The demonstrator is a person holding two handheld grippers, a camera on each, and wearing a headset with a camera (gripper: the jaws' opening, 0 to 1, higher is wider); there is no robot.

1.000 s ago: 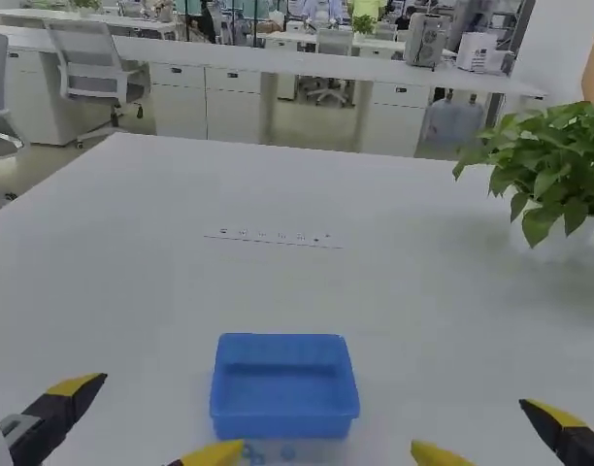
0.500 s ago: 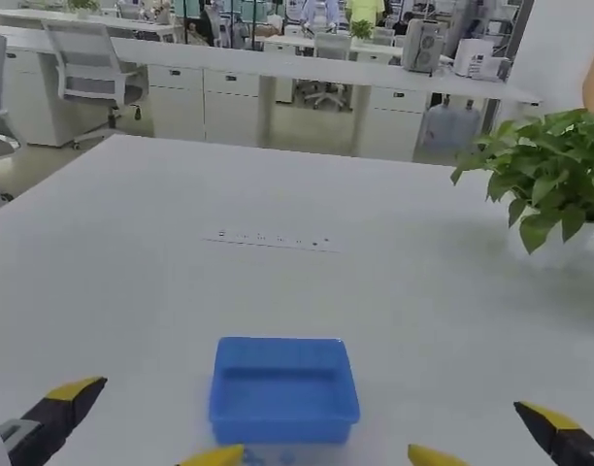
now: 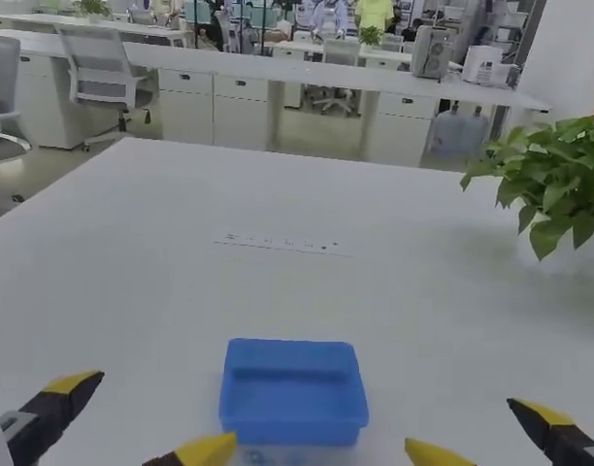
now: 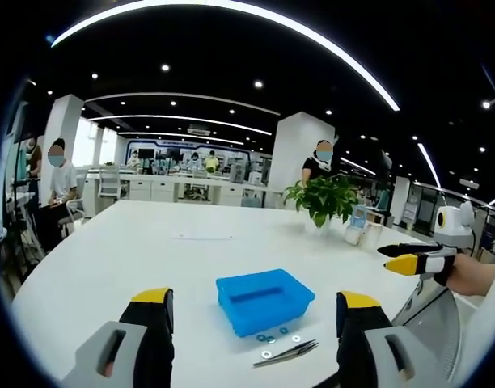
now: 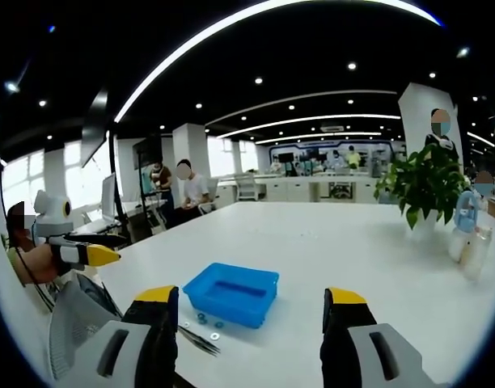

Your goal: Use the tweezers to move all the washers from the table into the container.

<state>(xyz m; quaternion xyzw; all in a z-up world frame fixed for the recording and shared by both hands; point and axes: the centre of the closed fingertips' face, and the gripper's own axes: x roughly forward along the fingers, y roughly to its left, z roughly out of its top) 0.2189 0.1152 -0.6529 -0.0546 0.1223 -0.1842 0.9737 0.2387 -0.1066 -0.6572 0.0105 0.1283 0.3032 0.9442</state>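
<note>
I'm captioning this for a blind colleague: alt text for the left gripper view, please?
A blue container sits on a white table, with small washers and tweezers lying nearer the camera, framed by open yellow-tipped fingers.

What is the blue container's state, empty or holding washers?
Empty: the container shows a bare blue floor in the head view. The washers lie on the table beside it, near the tweezers.

Left gripper (image 4: 257, 297): 2 black fingers (image 4: 154, 327), yellow caps on tips; pale grey mounts (image 4: 110, 356), each with 1 oblong slot. Right gripper (image 5: 251, 294): same build, 2 black yellow-capped fingers on grey slotted mounts. Head view: tips taper to wedge points, yellow over black.
</note>
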